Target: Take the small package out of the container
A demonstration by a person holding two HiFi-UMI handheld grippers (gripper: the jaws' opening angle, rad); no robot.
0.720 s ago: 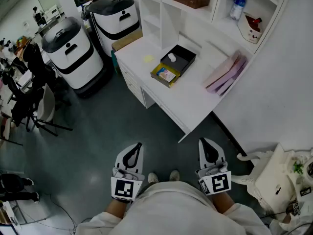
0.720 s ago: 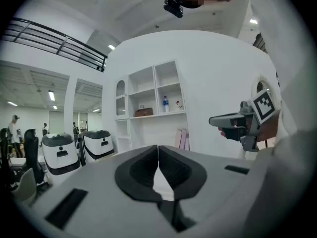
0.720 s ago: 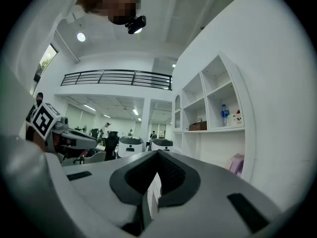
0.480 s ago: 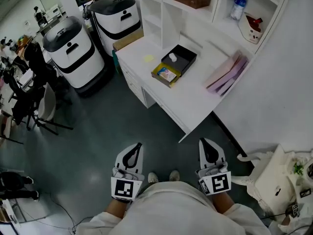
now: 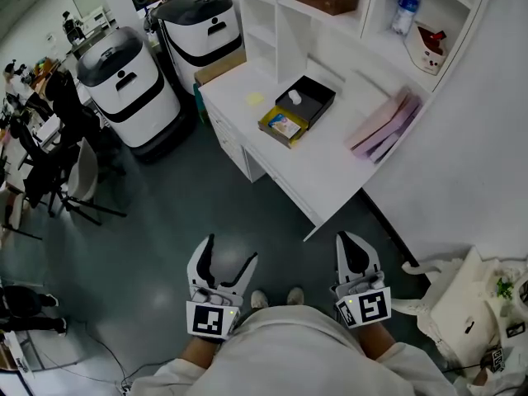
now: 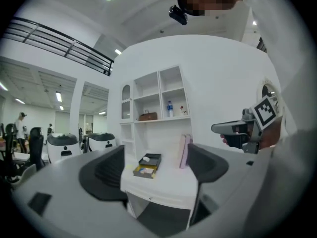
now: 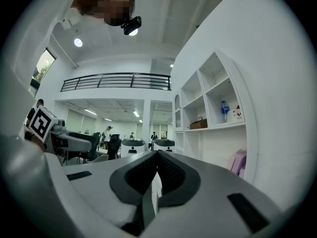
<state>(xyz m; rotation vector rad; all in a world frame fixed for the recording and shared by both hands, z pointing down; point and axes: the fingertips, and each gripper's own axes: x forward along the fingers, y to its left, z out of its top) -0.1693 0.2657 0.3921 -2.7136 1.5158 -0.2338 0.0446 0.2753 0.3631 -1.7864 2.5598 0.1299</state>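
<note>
At the lower centre of the head view, the left gripper [image 5: 228, 252] holds its dark ribbed jaws spread with nothing between them. The right gripper [image 5: 348, 240] has its jaws pressed together, empty. Toward the upper centre, on the smooth white desk [image 5: 330, 167], the small white package [image 5: 291, 96] lies inside the shallow rectangular black container [image 5: 318, 96], well apart from both grippers.

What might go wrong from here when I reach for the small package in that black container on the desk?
The white package sits inside the black container, so the open left gripper may catch the rim and push the container. The yellow box lies right in front of it and could get knocked. The right gripper is shut, so it cannot grasp yet.
</note>
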